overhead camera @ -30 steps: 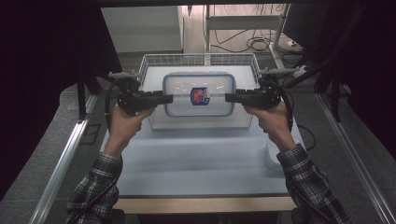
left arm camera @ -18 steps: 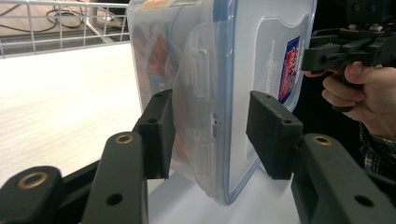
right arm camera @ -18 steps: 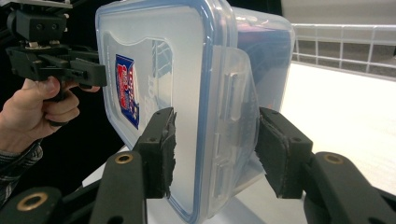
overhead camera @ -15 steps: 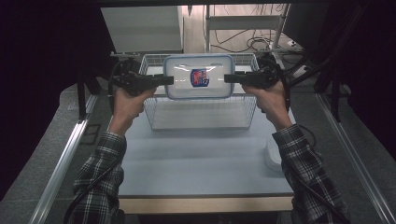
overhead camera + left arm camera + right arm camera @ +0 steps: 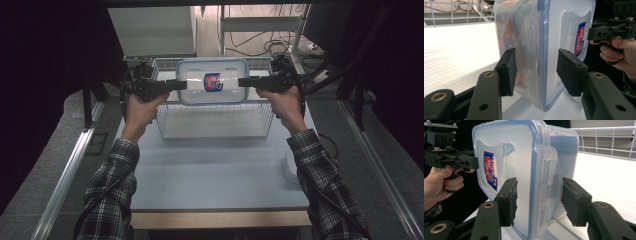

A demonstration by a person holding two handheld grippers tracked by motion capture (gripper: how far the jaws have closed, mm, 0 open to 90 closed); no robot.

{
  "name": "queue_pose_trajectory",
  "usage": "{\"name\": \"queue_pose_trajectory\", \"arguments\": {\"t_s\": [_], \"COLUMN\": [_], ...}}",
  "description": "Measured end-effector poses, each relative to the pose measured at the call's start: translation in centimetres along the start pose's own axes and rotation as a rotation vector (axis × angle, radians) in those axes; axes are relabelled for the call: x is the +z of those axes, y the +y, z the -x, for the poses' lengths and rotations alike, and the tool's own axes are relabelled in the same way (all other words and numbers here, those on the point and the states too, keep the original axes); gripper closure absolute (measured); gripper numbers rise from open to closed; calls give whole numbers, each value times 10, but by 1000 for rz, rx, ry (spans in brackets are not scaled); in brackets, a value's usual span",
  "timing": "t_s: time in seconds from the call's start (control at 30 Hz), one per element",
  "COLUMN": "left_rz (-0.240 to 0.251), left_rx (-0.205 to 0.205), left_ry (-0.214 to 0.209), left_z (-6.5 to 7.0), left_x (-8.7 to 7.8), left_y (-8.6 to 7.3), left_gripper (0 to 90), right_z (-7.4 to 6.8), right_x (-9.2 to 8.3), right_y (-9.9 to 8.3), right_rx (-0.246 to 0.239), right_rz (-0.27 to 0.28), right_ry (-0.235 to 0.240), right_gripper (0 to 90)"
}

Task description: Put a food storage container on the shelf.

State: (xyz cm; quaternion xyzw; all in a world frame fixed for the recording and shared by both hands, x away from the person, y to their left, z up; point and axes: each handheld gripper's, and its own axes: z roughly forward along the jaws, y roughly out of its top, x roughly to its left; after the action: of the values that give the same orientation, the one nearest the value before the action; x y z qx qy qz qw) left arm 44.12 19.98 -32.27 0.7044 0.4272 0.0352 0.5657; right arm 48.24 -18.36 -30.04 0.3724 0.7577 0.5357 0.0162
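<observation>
Clear plastic lidded container with blue-edged lid and red-blue label hangs above the white wire basket, carried by its two short ends. Left hand-held gripper clamps one end, right hand-held gripper the other; in both gripper views the pads bracket lid and base across the side latch, likely so the box stays level and cannot swing. Basket sits at the far edge of the pale surface, probably the drop point.
</observation>
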Motion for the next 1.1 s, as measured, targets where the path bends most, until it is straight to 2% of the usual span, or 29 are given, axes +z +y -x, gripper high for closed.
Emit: {"name": "queue_pose_trajectory", "arguments": {"t_s": [0.13,0.23,0.3,0.33,0.37,0.47,0.67,0.8,0.83,0.87,0.9,0.93,1.0,1.07,1.1], "left_rz": [12,14,20,19,8,-22,-31,-28,-28,-24,-24,-10,-4,3,4], "left_rx": [27,48,54,58,66,81,45,38,34,30,30,30,30,25,20], "left_ry": [33,65,88,98,123,144,135,128,129,120,120,130,134,137,140], "left_z": [2,5,5,6,6,6,-1,-2,-2,-1,-1,0,0,-1,-1], "left_x": [2,4,4,4,6,12,18,19,19,18,18,16,15,14,14], "left_y": [1,1,2,2,3,3,2,2,3,3,3,4,5,6,7], "left_gripper": [489,483,487,526,527,502,517,518,518,517,511,515,529,527,528], "right_z": [1,-2,-3,-3,-3,-2,5,6,5,3,3,0,-1,-1,-2], "right_x": [1,2,3,3,4,6,8,9,10,10,10,12,15,16,17], "right_y": [2,4,5,5,5,5,6,8,9,11,11,12,11,11,10], "right_rx": [6,-25,-29,-30,-36,-24,19,24,22,6,6,-25,-46,-46,-33], "right_rz": [-1,7,6,6,5,3,19,16,14,16,16,3,-10,-14,2], "right_ry": [-11,-64,-72,-77,-81,-86,-95,-105,-114,-161,-161,-216,-215,-214,-215], "right_gripper": [475,465,466,464,459,439,418,402,392,390,390,406,439,446,477]}}
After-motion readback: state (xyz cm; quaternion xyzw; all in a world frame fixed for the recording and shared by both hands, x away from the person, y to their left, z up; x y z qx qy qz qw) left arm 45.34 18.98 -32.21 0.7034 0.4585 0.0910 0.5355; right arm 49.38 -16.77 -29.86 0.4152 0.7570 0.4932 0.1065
